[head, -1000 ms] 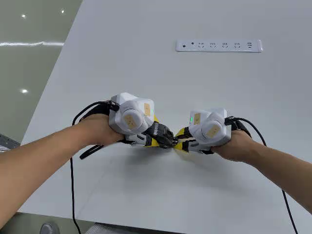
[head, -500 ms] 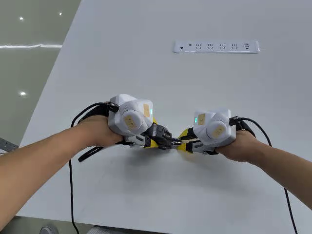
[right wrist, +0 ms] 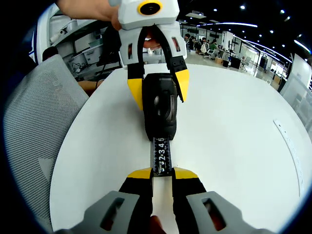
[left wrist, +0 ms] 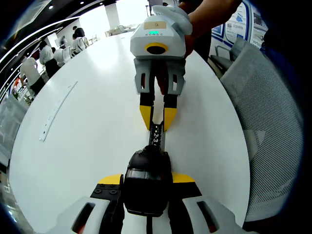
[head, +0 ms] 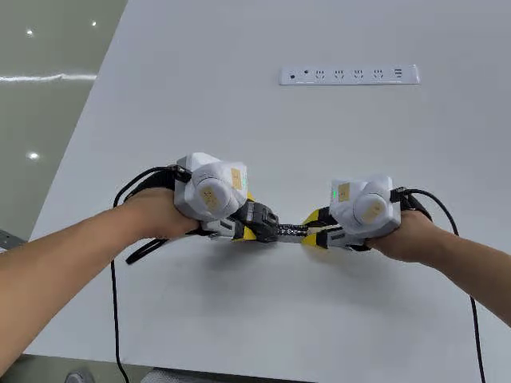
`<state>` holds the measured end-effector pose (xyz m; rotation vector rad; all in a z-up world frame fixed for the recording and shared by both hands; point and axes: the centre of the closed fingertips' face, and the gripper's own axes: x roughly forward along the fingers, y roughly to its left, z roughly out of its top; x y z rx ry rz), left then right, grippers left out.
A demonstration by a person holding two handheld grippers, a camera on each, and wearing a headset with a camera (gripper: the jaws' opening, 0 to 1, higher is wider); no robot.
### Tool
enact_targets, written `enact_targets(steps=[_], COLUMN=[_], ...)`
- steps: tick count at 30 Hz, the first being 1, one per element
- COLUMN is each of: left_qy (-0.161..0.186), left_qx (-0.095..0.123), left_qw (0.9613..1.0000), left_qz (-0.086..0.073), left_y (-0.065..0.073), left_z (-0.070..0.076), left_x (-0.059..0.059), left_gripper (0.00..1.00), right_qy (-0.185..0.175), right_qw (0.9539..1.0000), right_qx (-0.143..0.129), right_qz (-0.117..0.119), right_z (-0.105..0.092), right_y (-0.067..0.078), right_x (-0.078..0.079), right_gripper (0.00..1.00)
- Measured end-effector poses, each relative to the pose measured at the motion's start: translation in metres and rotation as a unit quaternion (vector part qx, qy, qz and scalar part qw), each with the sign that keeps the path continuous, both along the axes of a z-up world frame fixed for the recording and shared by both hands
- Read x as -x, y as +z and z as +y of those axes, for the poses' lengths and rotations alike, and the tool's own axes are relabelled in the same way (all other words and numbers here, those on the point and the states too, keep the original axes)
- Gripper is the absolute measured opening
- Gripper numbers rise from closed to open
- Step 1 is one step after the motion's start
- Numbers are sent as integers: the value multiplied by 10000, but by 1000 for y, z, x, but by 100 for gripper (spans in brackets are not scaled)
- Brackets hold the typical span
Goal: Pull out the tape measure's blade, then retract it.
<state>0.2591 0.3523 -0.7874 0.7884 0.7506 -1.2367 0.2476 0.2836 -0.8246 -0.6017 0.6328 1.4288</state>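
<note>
Tape measure (head: 259, 221) was down low at the near edge of the white table (head: 239, 104), right in front of the person. Its black case was clamped between the yellow-tipped jaws of the left gripper (left wrist: 147, 178), one jaw on each side, so that one was gripping the case good and snug. Couldn't tell from any angle whether the case actually touched the tabletop or just sat above it.

The blade (right wrist: 161, 152) was out a short way, a dark strip with white numerals running straight from the mouth of the case over to the right gripper (right wrist: 163, 172). That gripper's jaws were pinched together on the free end of the blade, yellow tips squeezing it from both sides. The two grippers faced each other nose to nose, close but not touching, with just that bit of blade bridging the gap.

In the head view the left hand (head: 153, 215) and right hand (head: 409, 238) were each wrapped around the back of a gripper, and a black cable (head: 116, 279) trailed off the left side over the table edge. A white power strip (head: 349, 75) lay well apart at the far side of the table. A grey mesh chair (left wrist: 265, 122) sat just off the table edge.
</note>
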Motion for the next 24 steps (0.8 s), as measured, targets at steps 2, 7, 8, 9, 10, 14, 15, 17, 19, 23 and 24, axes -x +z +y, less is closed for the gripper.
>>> enact_targets(steps=[2,7,8,9,10,14,15,17,19,23,24], left_qy=[-2,-34,-34,-39,-38,-40,-45,-44,-42,-52,-54], left_qx=[-2,-31,-33,-33,-35,-28,-30,-38,-39,-46,-47], left_qw=[10000,10000,10000,10000,10000,10000,10000,10000,10000,10000,10000], left_qz=[8,-1,0,-1,1,13,11,10,14,20,21], left_y=[0,-1,-1,-1,-1,0,0,-1,-1,-1,-1], left_z=[0,0,-1,-1,-1,-1,-1,-2,-2,-2,-2], left_x=[0,0,0,0,0,0,0,0,0,0,0], left_gripper=[31,31,31,31,31,31,30,30,30,30,30], right_qy=[-20,-84,-106,-117,-121,-164,-171,-199,-219,-243,-247], right_qw=[10000,10000,9999,9999,9999,9998,9998,9997,9997,9996,9996], right_qx=[1,22,29,36,36,58,75,88,85,104,107], right_qz=[-3,18,28,40,40,61,61,66,82,89,89], right_z=[-4,-16,-19,-21,-23,-32,-34,-39,-43,-49,-50], right_y=[1,0,0,-1,0,-1,-1,-1,-1,-2,-2], right_x=[1,1,0,0,0,0,0,-1,-1,-1,-1], right_gripper=[10,10,10,10,10,10,10,10,10,10,10])
